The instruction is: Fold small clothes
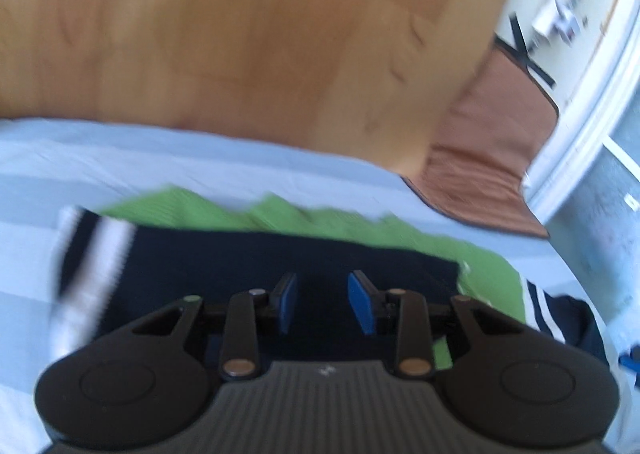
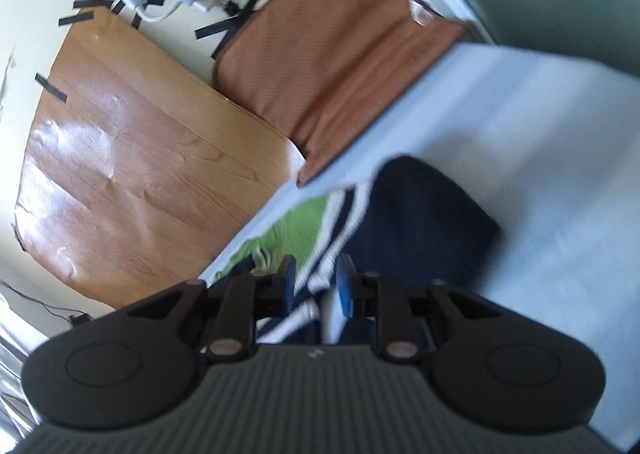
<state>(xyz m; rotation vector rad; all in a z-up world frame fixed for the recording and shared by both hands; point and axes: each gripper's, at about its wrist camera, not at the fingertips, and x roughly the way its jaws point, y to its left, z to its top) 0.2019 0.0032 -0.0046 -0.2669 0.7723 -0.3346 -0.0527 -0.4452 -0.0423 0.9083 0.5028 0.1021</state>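
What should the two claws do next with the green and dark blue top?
Probably lower both and pinch the top to fold it. The left claw and right claw stand open above it, gripping nothing, and it lies partly folded on the pale sheet.

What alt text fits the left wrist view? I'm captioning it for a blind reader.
The left gripper, open with nothing between its blue pads, hovers over a navy, green and white garment on a pale blue sheet. Wood-look flooring lies beyond; the picture is blurred.

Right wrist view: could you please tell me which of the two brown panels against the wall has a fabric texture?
The brown fabric mat, right of the glossy wood-grain sheet; it has a woven surface, dark edging and a small tag.
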